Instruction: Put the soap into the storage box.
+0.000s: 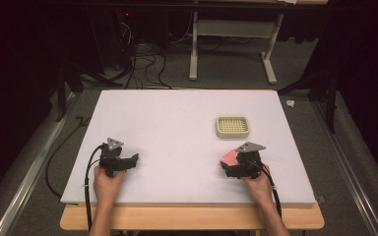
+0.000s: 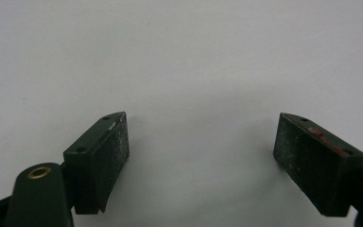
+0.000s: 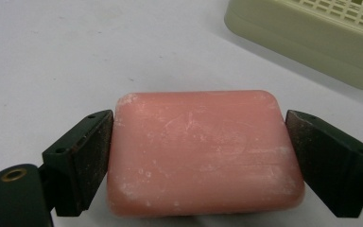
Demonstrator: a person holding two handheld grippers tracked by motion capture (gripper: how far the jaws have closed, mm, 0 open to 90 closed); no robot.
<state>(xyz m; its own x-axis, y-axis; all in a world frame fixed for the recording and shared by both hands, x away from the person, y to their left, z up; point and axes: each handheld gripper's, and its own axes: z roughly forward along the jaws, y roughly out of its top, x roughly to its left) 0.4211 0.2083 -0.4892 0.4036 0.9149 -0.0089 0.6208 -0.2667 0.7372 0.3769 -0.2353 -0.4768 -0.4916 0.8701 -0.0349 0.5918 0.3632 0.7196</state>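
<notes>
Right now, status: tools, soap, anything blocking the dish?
Left tool open, empty, over bare white table. Right tool shut on pink rectangular soap bar. Pale green slotted plastic soap dish just ahead, path clear.

Black two-jaw tongs (image 1: 135, 160), grey three-cornered top plates, brass-ringed screw holes, trailing black cables.

Pink soap (image 3: 203, 151), pale green grid-topped dish (image 1: 232, 127), white table (image 1: 177, 128)

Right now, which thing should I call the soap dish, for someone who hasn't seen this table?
Start at the white tabletop and go to its right half. Just beyond the right tongs, which are shut on a pink soap bar, sits the soap dish: a pale green rectangular tray with a grid top, the table's lone slotted thing.
</notes>
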